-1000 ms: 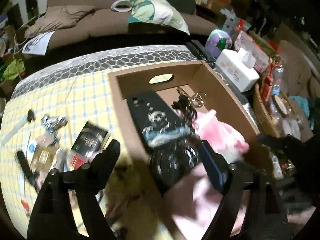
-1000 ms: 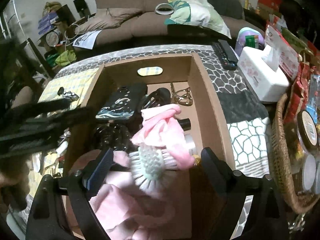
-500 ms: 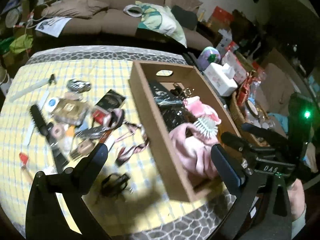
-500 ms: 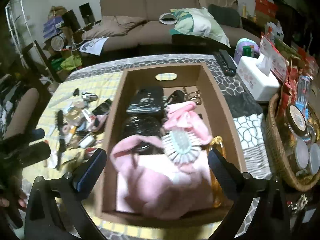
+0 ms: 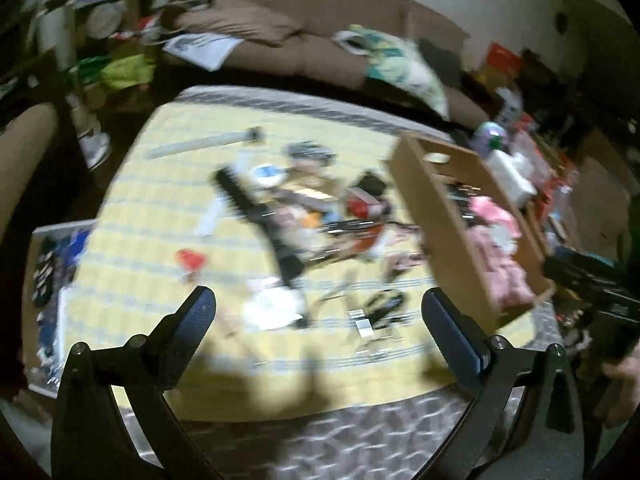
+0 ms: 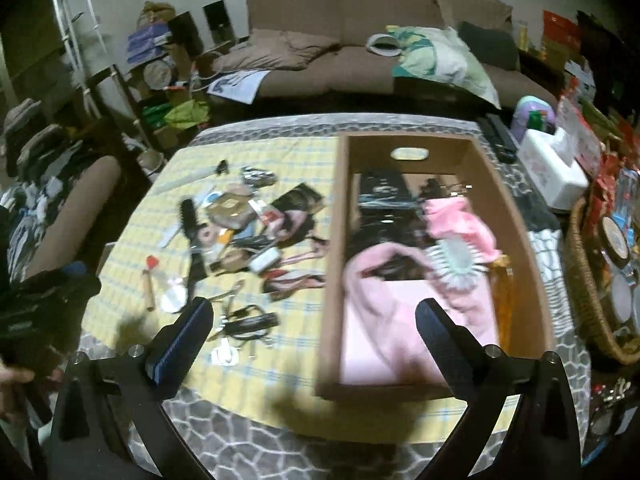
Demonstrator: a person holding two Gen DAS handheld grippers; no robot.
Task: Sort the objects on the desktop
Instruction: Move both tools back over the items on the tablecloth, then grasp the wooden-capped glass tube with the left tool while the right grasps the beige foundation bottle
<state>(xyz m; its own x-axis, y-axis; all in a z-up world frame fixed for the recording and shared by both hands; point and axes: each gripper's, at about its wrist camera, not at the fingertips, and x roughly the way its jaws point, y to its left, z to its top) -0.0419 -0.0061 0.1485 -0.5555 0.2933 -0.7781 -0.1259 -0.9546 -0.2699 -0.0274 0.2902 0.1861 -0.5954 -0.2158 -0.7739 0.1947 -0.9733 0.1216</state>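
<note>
- Both tools are seen with jaws spread wide and nothing between them: the left gripper (image 5: pixel 318 312) is held above the near edge of the yellow checked cloth (image 5: pixel 132 208), the right gripper (image 6: pixel 314 320) above the near end of the cardboard box (image 6: pixel 338 240).
- Just ahead of the left gripper, a white card (image 5: pixel 272 312) and a black clip-like item (image 5: pixel 384 308) are found; these are the closest loose pieces and are judged the sensible next pick.
- For a clean pick, one item should be singled out, the jaws lowered squarely over it, and the tangled heap beyond avoided, since cords there could be dragged along.
- Further ahead, the main pile (image 6: pixel 240 232) of unsorted objects is spread on the cloth, to the left of the right gripper.
- Ahead of the right gripper, the box is already partly filled: pink cloth (image 6: pixel 384 312), a round hairbrush (image 6: pixel 456 260), dark items behind.
- The left view is blurred, so small items cannot be identified there; they are shown sharply in the right view.
- A basket (image 6: pixel 580 280) and tissue box (image 6: pixel 552 172) are shown clearly only in the right view.
</note>
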